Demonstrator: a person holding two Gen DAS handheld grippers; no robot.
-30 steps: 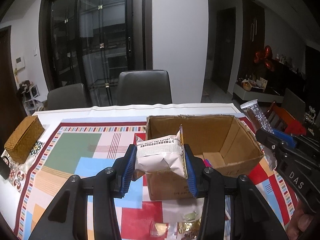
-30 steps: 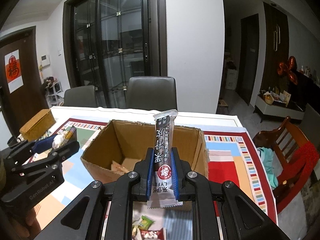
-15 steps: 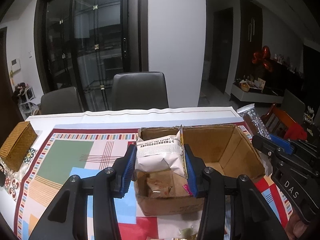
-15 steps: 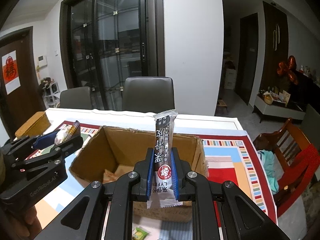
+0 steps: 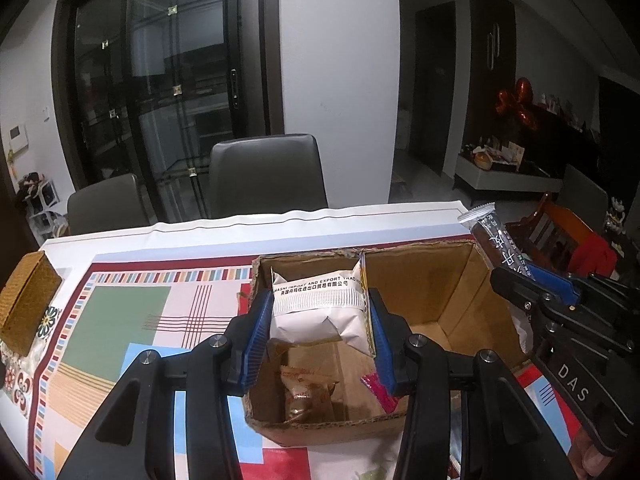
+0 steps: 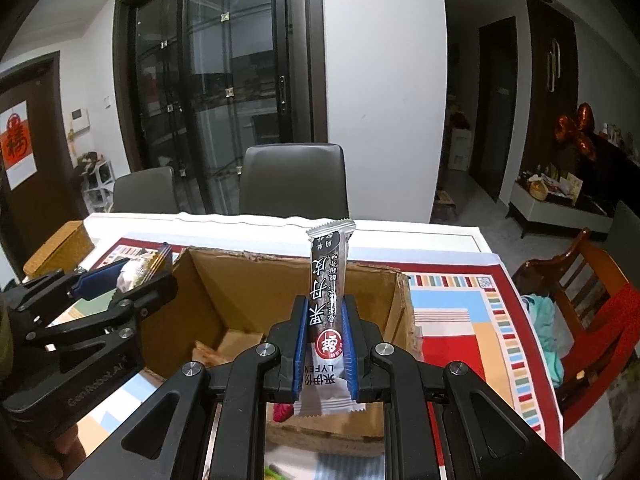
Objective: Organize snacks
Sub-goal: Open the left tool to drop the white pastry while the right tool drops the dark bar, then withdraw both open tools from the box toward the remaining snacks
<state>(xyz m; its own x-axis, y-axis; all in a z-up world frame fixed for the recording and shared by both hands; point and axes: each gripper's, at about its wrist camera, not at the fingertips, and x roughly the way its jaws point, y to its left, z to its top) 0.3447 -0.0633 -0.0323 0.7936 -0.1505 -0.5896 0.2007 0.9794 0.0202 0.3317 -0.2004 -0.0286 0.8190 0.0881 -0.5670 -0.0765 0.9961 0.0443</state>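
The left claw (image 5: 318,332) is clamped on a white packet (image 5: 316,312), and the right claw (image 6: 323,344) on a dark snack bar (image 6: 326,300). Both hang above the open box (image 5: 460,292), so each should go low inside it before letting go, so nothing falls onto the bench (image 5: 120,300).

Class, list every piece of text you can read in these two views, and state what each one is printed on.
"IMPORT AND EXPORT TRAD", cut off: white snack packet.
"DAS": right hand-held gripper.
"GenRobot.AI": left hand-held gripper.
"LYFEN", upside down: dark snack stick, which also bears Chinese characters.
Red door sign: one Chinese character.
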